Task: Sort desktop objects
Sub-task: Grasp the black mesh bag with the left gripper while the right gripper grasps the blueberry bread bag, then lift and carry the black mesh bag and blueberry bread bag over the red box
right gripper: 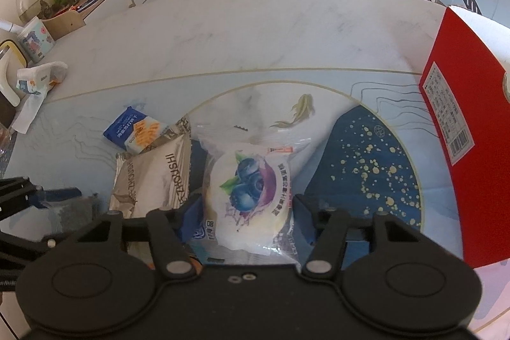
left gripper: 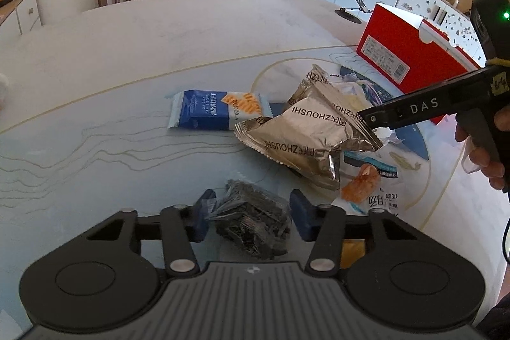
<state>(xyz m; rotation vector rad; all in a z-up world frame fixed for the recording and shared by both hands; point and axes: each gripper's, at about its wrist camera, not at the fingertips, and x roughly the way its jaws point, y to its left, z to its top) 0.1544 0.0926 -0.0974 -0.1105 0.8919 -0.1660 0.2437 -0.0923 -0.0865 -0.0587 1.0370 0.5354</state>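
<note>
Looking down my left gripper (left gripper: 248, 214), jaws clenched on a dark crinkled packet (left gripper: 251, 222) near the front of the surface (left gripper: 127, 53). My right gripper (right gripper: 244, 209) has its jaws straddling a blueberry pastry bag (right gripper: 248, 190); can't tell if pads press it. Silver packets (left gripper: 302, 136) and a blue cracker pack (left gripper: 207, 110) lie further out, red box (left gripper: 411, 53) far right.

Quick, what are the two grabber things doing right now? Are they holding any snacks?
Left hand-held gripper: closed on the dark snack packet.
Right hand-held gripper: around the blueberry bun packet; cannot tell if it's gripping.
</note>
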